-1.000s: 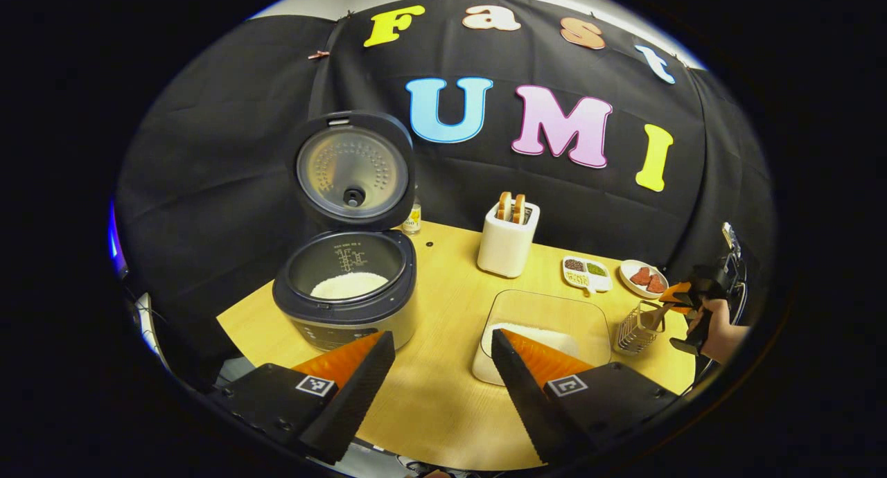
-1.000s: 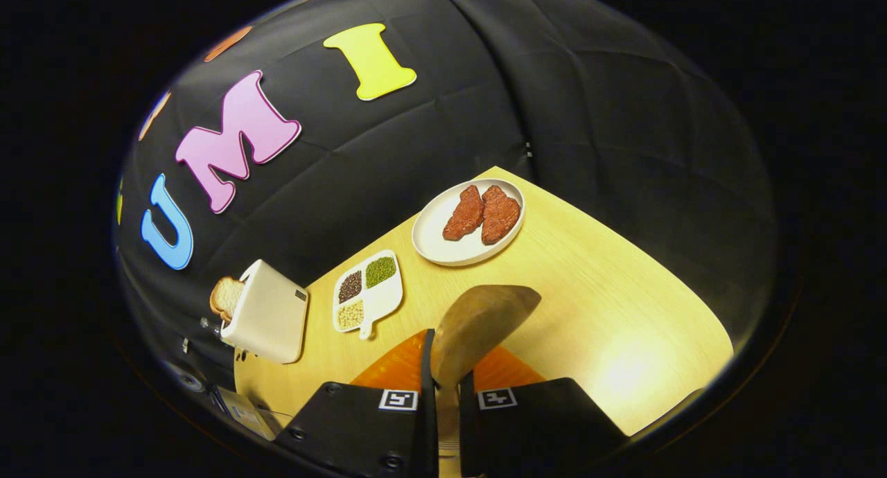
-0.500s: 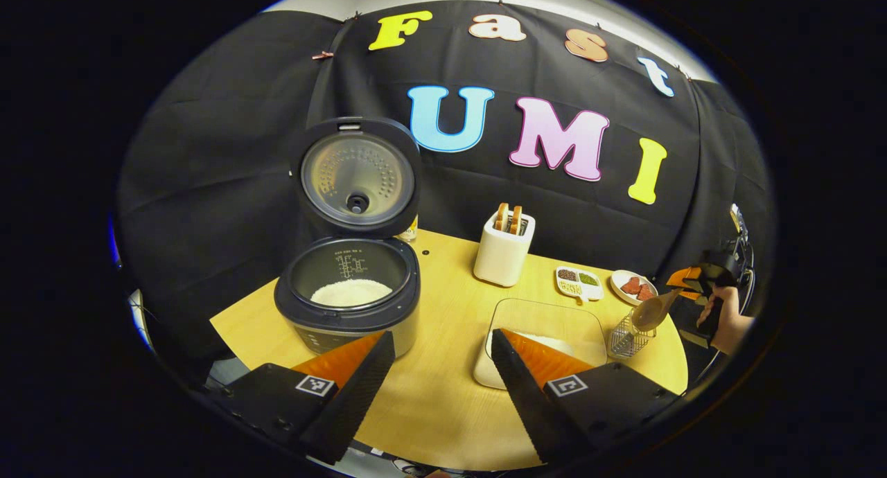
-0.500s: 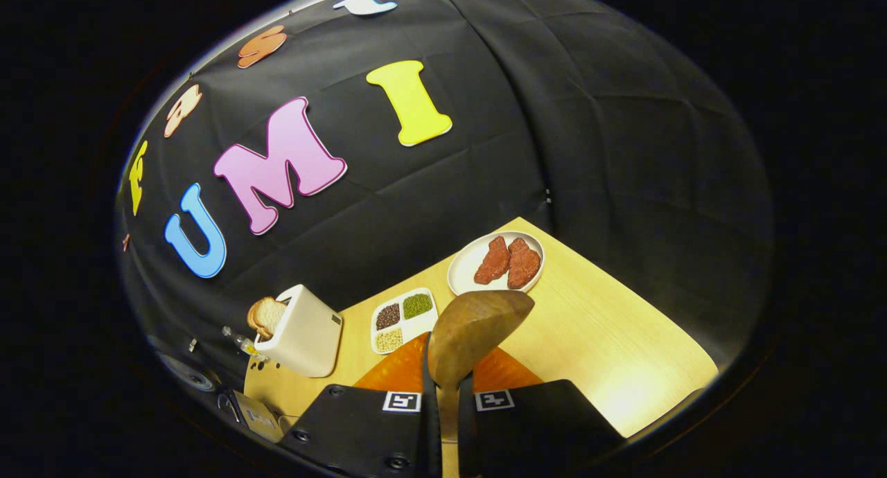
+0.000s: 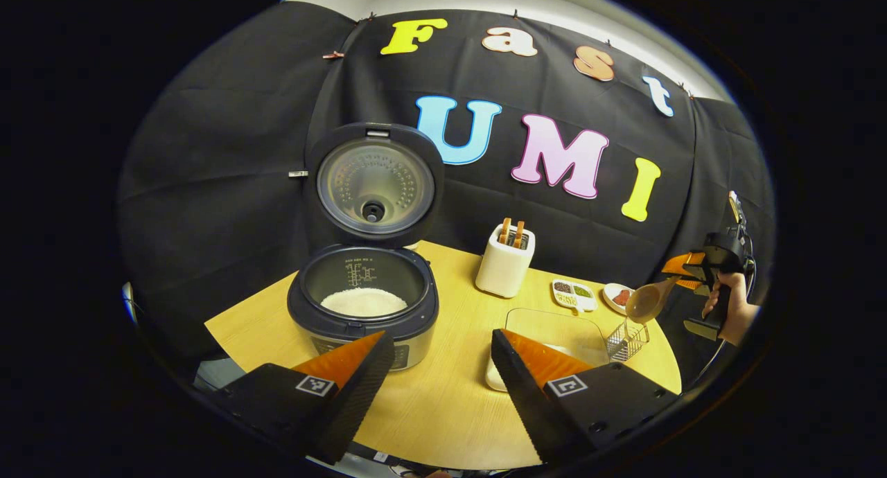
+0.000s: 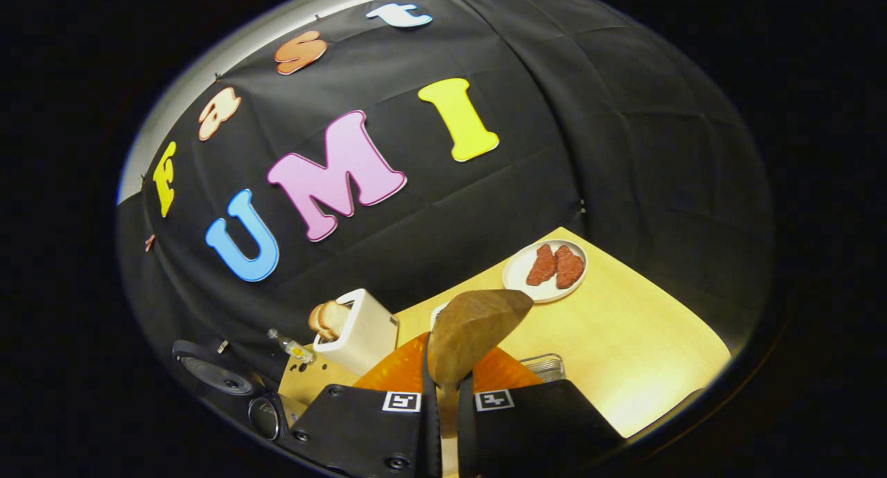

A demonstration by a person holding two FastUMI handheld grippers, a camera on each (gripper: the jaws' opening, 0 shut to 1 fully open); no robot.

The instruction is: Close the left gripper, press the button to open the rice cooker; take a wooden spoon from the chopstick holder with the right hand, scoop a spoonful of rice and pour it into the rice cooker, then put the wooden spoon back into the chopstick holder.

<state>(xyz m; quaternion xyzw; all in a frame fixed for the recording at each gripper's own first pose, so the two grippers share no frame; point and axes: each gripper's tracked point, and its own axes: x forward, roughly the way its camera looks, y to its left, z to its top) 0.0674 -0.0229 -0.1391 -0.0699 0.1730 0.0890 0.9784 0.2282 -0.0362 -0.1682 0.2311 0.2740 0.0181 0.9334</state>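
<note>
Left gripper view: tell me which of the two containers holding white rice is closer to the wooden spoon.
The clear rectangular tray, beside the wire chopstick holder under the wooden spoon. The open rice cooker stands across the table.

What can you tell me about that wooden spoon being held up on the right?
The wooden spoon is plain brown wood with a broad, rounded bowl that looks empty. The right gripper is shut on its handle. In the left gripper view it hangs in the air above the wire chopstick holder, bowl tilted down toward the table.
</note>
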